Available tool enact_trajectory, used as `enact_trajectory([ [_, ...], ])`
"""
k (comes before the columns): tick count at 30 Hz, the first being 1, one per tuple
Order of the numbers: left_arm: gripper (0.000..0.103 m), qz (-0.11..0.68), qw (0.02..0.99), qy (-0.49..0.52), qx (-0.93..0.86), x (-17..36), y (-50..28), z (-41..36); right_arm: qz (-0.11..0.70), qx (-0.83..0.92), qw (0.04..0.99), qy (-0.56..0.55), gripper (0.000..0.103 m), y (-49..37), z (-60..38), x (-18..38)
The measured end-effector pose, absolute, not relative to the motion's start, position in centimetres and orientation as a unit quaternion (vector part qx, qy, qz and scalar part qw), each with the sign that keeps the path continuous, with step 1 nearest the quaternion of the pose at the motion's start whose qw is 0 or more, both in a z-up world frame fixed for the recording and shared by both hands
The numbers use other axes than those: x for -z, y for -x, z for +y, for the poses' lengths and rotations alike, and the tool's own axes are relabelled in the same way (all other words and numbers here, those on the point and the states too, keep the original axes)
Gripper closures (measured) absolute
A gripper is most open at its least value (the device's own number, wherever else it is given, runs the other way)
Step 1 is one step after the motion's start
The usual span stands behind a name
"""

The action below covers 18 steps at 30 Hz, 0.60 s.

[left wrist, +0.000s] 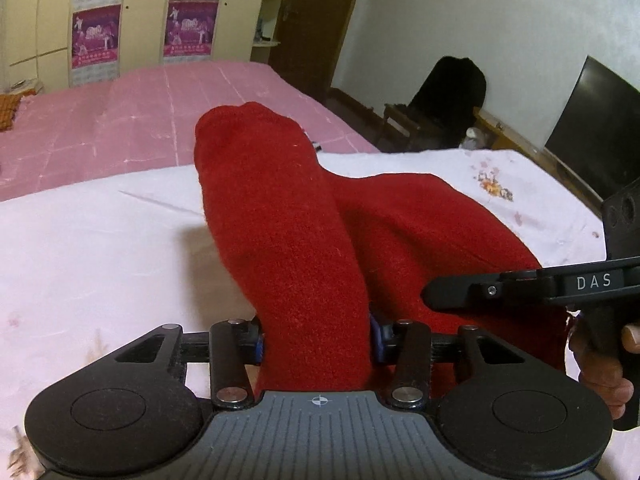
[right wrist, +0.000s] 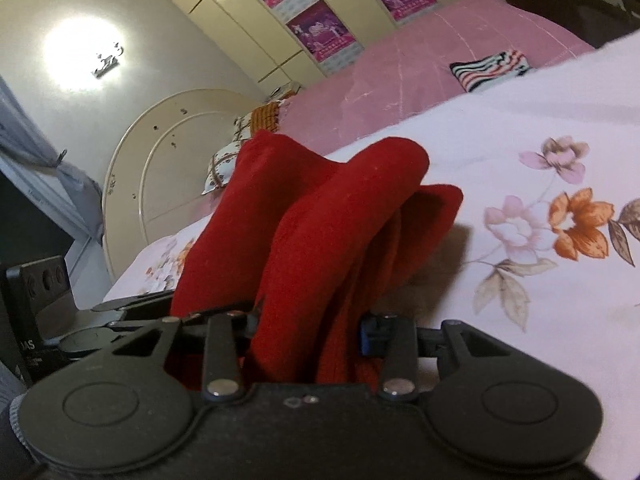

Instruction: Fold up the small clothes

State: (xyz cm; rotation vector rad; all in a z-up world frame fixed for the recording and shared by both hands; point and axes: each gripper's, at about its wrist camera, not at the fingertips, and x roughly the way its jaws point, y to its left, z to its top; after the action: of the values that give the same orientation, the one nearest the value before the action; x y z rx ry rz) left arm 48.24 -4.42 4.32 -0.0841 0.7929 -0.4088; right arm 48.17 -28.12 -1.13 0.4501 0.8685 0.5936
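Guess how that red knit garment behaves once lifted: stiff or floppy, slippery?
Likely floppy: the red garment bunches and droops in folds between the left gripper and right gripper. Fuzzy knit probably grips the pads. Looks light.

The thick red knitted garment [left wrist: 288, 240] is covering the left gripper [left wrist: 316, 338]'s blue pads, so the contact is staying out of sight. The right gripper [right wrist: 308, 330]'s left fingertip is disappearing under red folds too. The flat black television screen [left wrist: 592, 120] is running off the right edge. The purple wardrobe posters [left wrist: 96, 36] are blurring beyond reading.
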Motion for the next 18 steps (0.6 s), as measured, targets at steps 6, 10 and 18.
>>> enact_trajectory([
  [6,0.058,0.374,0.909,0.053,0.178,-6.5,-45.5,-0.5,0.402,-0.302,0.842,-0.196,0.065,-47.3,-24.1,-1.1],
  [10,0.058,0.373,0.912,0.061,0.162,-7.1,-43.1,3.1,0.402,-0.32,0.839,-0.178,0.065,-46.4,-20.2,-2.0],
  [18,0.058,0.38,0.909,0.104,0.132,-6.3,-38.7,12.6,0.412,-0.36,0.821,-0.162,0.065,-44.3,-12.0,-1.9],
])
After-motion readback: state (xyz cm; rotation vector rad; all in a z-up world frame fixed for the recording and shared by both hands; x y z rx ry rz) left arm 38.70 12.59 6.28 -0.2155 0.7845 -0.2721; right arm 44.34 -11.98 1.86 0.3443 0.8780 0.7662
